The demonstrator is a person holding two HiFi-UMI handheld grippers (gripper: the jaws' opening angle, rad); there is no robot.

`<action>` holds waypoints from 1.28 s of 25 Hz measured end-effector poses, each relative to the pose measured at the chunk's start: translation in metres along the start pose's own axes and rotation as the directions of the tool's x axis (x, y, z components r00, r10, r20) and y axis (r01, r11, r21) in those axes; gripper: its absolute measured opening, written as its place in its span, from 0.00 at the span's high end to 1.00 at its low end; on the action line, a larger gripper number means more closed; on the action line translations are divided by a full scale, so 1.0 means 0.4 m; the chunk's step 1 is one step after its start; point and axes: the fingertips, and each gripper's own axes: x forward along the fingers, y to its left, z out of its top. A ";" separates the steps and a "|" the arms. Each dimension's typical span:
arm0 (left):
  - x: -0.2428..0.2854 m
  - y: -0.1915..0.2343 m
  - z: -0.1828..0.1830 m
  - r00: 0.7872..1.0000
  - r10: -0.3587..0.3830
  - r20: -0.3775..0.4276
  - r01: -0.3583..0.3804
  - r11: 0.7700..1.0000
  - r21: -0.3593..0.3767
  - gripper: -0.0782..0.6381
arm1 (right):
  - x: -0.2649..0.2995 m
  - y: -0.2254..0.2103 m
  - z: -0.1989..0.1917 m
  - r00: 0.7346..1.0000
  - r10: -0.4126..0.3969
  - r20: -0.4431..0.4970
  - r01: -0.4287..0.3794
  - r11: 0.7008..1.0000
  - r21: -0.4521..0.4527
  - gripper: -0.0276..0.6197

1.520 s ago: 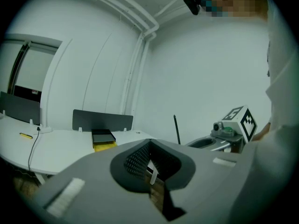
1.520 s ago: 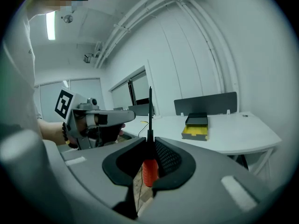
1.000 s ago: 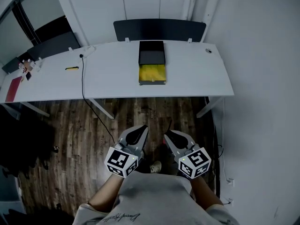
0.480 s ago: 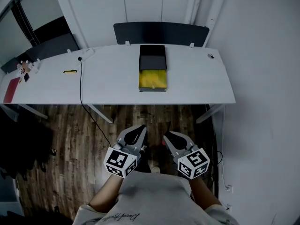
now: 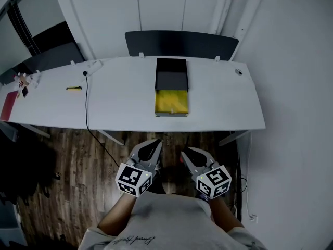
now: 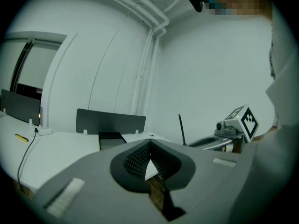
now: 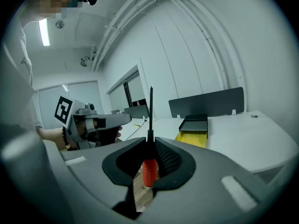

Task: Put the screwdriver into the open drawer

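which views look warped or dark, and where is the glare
Head view: dim, floor nearly black at left, white table bowed by the lens. Left gripper view: round fisheye vignette, no glare. Right gripper view: same vignette, ceiling light glares top left, screwdriver sharp.

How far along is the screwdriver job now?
Done: the screwdriver is picked up, clamped upright in the right gripper. In hand: the carry; the table is not yet reached. Left: bring it over the open drawer, yellow inside, and release it there. The left gripper is shut and empty.
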 end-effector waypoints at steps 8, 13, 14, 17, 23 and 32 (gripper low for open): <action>0.137 0.131 0.042 0.999 -0.040 -0.022 0.040 0.999 0.000 0.89 | 0.149 -0.090 0.083 1.000 -0.025 -0.009 0.025 1.000 0.011 0.84; 0.212 0.235 0.097 0.999 -0.047 -0.012 0.047 0.999 -0.013 0.89 | 0.237 -0.145 0.127 0.999 -0.050 -0.010 0.050 0.998 0.023 0.84; 0.226 0.255 0.107 0.999 -0.050 -0.012 0.049 0.999 -0.008 0.89 | 0.256 -0.155 0.137 0.999 -0.053 -0.008 0.053 0.998 0.026 0.84; 0.263 0.314 0.131 0.998 -0.057 -0.012 0.057 0.998 -0.003 0.89 | 0.315 -0.184 0.168 0.998 -0.066 -0.004 0.066 0.997 0.032 0.84; 0.322 0.410 0.170 0.996 -0.084 -0.012 0.084 0.996 0.012 0.89 | 0.403 -0.223 0.221 0.997 -0.079 -0.007 0.079 0.996 0.038 0.84; 0.398 0.440 0.169 0.993 -0.112 -0.031 0.112 0.994 -0.010 0.89 | 0.440 -0.276 0.248 0.994 -0.099 -0.038 0.100 0.995 0.026 0.84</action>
